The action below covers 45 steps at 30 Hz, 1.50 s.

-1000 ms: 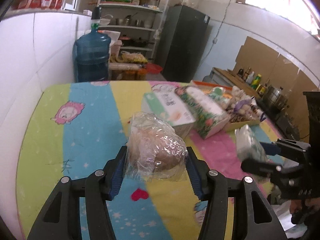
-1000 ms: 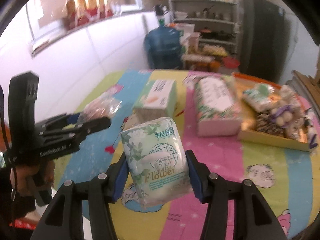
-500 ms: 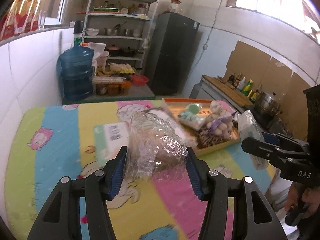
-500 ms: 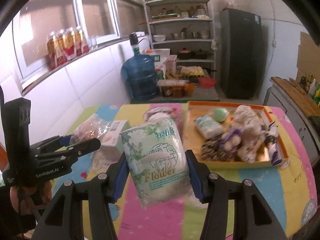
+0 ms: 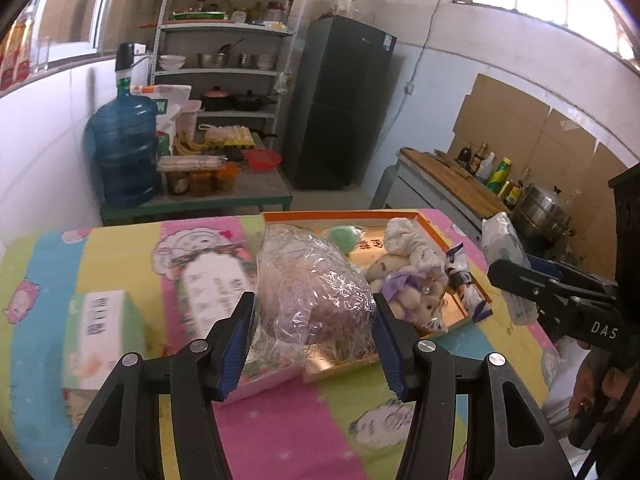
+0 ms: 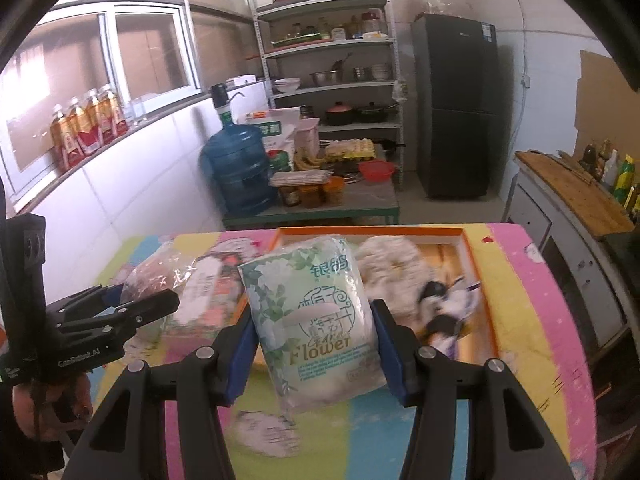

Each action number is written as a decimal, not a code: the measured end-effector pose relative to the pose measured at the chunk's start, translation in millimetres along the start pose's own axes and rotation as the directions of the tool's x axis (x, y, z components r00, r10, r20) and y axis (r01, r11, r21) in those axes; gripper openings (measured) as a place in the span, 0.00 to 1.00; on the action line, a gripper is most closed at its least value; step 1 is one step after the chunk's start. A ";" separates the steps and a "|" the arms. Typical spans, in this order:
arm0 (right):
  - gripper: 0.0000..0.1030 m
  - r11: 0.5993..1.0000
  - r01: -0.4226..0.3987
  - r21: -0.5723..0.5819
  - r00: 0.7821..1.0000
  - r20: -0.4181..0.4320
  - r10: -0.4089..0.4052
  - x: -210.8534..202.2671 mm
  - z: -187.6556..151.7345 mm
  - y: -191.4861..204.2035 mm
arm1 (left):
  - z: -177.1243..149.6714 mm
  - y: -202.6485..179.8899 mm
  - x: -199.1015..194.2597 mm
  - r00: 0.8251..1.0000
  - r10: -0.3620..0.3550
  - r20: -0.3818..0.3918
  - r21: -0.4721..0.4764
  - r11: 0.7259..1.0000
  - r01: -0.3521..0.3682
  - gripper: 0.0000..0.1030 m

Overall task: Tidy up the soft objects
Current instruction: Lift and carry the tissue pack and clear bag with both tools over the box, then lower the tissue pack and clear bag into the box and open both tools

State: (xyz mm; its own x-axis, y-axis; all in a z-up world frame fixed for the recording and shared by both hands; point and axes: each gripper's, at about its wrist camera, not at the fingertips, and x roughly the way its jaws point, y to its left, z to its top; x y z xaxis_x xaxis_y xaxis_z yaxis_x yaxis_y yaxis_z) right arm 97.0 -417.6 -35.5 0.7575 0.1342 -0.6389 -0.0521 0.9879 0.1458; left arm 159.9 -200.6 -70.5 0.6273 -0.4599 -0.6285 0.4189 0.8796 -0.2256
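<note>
Kitchen shelves stood behind the striped table (image 5: 280,432). Left tool (image 5: 312,342) clamped a clear bag (image 5: 312,300) and right tool (image 6: 314,350) a tissue pack (image 6: 316,320), both carried above the orange tray (image 6: 476,240), probably their destination.

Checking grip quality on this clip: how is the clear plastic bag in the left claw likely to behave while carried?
The clear plastic bag looks crinkly and loose, so it probably deforms and may slip. Its brownish contents bulge between the left claw pads, suggesting something soft and light.
</note>
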 end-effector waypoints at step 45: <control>0.54 0.998 -0.024 0.059 0.984 -0.172 0.034 132.9 14.5 -93.6 | 12.5 -52.8 173.2 0.986 0.038 -0.162 0.006 0.999 -0.038 0.56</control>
State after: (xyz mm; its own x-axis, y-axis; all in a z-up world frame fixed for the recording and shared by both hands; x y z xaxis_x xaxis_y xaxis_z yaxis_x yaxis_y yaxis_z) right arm 212.0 -493.4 -123.1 0.6319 0.1790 -0.7541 -0.0323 0.9782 0.2052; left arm 254.6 -328.2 -158.1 0.5280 -0.4001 -0.7491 0.3985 0.8956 -0.1975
